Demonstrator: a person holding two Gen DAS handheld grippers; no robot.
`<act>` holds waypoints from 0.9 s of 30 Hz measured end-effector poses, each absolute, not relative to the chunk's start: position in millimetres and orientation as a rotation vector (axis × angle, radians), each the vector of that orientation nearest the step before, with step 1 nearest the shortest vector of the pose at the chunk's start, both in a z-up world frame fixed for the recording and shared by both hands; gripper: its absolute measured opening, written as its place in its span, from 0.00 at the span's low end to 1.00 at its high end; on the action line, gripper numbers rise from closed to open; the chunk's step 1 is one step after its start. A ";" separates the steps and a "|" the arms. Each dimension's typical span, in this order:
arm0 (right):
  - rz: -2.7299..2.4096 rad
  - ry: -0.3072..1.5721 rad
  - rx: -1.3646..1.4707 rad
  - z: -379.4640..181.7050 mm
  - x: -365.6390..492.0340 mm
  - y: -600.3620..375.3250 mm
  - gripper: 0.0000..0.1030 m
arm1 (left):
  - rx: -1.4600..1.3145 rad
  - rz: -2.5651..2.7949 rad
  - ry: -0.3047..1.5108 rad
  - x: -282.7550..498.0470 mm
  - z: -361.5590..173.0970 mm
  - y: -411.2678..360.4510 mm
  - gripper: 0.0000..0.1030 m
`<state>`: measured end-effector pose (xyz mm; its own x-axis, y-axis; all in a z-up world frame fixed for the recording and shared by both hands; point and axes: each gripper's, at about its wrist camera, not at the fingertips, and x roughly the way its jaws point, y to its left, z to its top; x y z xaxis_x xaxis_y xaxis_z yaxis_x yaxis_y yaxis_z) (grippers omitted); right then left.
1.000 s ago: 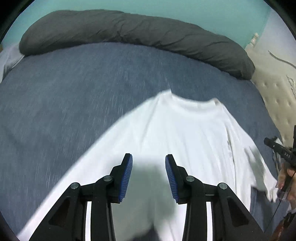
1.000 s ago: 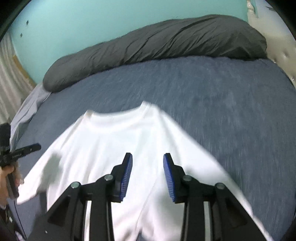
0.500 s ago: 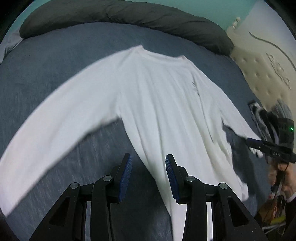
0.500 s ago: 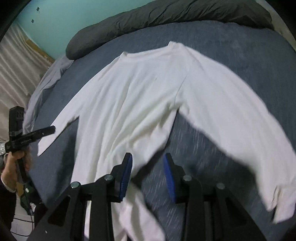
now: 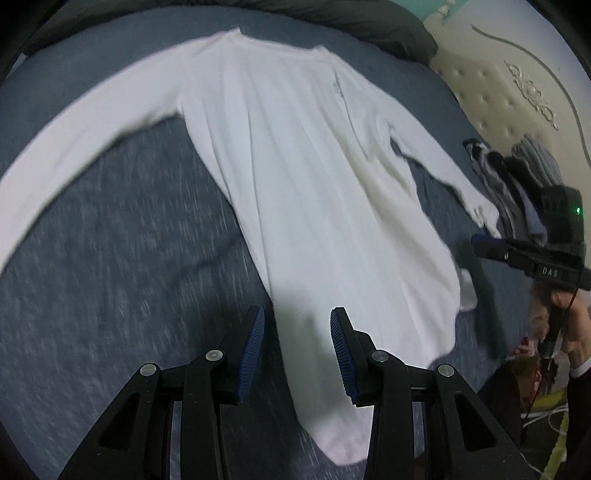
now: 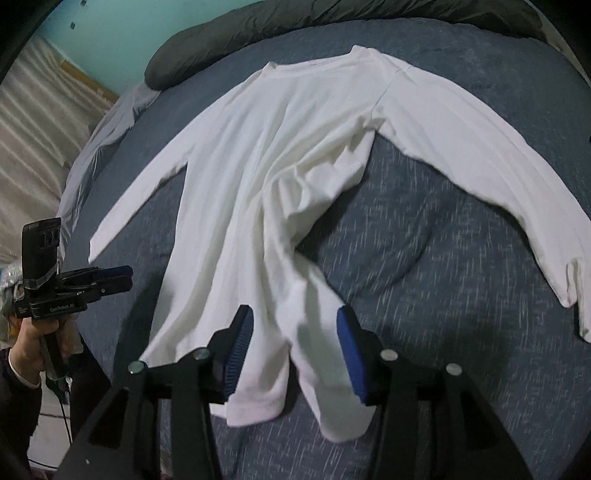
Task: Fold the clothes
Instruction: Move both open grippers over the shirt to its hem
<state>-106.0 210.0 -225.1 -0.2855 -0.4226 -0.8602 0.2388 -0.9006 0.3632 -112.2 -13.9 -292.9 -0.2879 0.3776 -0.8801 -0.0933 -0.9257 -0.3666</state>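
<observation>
A white long-sleeved shirt point(image 5: 295, 177) lies spread on the blue bed point(image 5: 110, 258), collar at the far side, both sleeves out to the sides. Its lower body is bunched and wrinkled in the right wrist view point(image 6: 280, 206). My left gripper point(image 5: 297, 354) is open and empty, above the shirt's near left hem corner. My right gripper point(image 6: 295, 347) is open and empty, above the near right hem corner. Each gripper also shows in the other's view: the right one point(image 5: 532, 258) and the left one point(image 6: 74, 288), both beside the bed edge.
A dark grey bolster pillow point(image 6: 332, 33) runs along the far side of the bed. A stack of folded dark and grey clothes point(image 5: 517, 184) lies by the cream tufted headboard point(image 5: 509, 92). A pale sheet point(image 6: 103, 133) hangs at the left edge.
Both grippers have pulled back and up from the shirt toward its hem. The shirt, earlier lifted close under the fingers, now lies spread on the bed with its sleeves out.
</observation>
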 end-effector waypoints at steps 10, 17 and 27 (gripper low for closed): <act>-2.201 -0.149 1.621 -235.9 -85.3 209.6 0.46 | -1.746 2.240 -0.405 -100.1 -324.3 -11.9 0.40; -2.175 -0.086 1.632 -244.6 -74.0 206.4 0.46 | -1.761 2.228 -0.395 -96.3 -328.4 -8.8 0.40; -2.196 -0.027 1.680 -268.5 -80.7 205.1 0.22 | -1.752 2.235 -0.390 -93.9 -320.0 -12.9 0.40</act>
<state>-80.7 205.1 -268.5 -0.2176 -0.3037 -0.9276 0.2809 -0.9296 0.2385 -93.9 -12.9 -320.0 -0.2296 0.3747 -0.8983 -0.0487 -0.9262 -0.3739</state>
